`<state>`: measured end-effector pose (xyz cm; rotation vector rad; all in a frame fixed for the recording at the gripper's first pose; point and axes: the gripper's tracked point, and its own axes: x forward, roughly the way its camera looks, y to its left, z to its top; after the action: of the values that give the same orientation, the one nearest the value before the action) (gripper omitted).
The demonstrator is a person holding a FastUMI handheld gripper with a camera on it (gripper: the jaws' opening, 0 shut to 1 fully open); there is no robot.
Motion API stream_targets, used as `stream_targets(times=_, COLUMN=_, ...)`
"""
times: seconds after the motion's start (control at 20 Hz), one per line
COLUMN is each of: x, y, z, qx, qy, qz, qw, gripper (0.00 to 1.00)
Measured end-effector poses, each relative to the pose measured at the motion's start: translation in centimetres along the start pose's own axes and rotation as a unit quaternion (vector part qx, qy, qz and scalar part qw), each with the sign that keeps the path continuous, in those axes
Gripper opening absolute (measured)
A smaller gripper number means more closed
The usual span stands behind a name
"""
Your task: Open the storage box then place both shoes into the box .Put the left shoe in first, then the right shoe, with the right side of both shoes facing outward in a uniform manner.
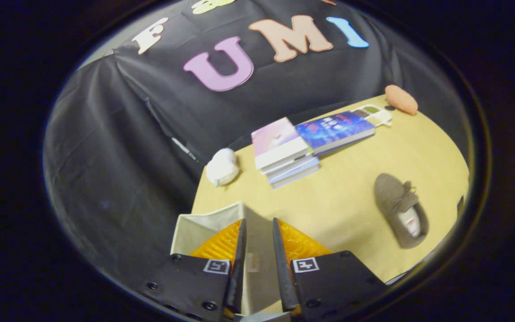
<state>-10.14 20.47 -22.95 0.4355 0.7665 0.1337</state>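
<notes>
Gripper view looks down, tilted, over the table [342, 197]: the gripper [257, 248] has its fingers narrowly apart, clamping the box [195, 228] lid flap between them; a shoe [400, 210] lies right, well apart.

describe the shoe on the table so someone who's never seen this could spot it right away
Start at the yellow tabletop and find the stack of books near its far edge. From there come back toward the tongs, which grip a wall of the cream storage box, and look to their right. The brown lace-up shoe lies alone there, the only dark, laced thing on the bare surface.
</notes>
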Motion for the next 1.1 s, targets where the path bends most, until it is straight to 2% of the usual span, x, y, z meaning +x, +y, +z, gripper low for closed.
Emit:
stream_targets(times=0.15, x=-0.6, y=-8.0, z=1.7, qx=-0.008, qy=-0.004, qz=-0.034, qw=0.999, gripper=0.37)
stream_targets(times=0.3, x=-0.9, y=-15.8, z=1.4, qx=-0.026, qy=0.015, qz=-0.065, qw=0.997, gripper=0.37)
stream_targets(times=0.5, x=-0.6, y=-22.9, z=-0.2, qx=-0.046, qy=0.052, qz=-0.089, qw=0.994, gripper=0.37)
stream_targets(times=0.7, x=0.5, y=-27.2, z=-2.1, qx=-0.057, qy=0.094, qz=-0.1, qw=0.989, gripper=0.37)
stream_targets(times=0.9, x=1.6, y=-28.2, z=-4.3, qx=-0.053, qy=0.144, qz=-0.088, qw=0.984, gripper=0.37)
stream_targets(times=1.1, x=3.0, y=-29.7, z=-6.1, qx=-0.064, qy=0.185, qz=-0.107, qw=0.975, gripper=0.37)
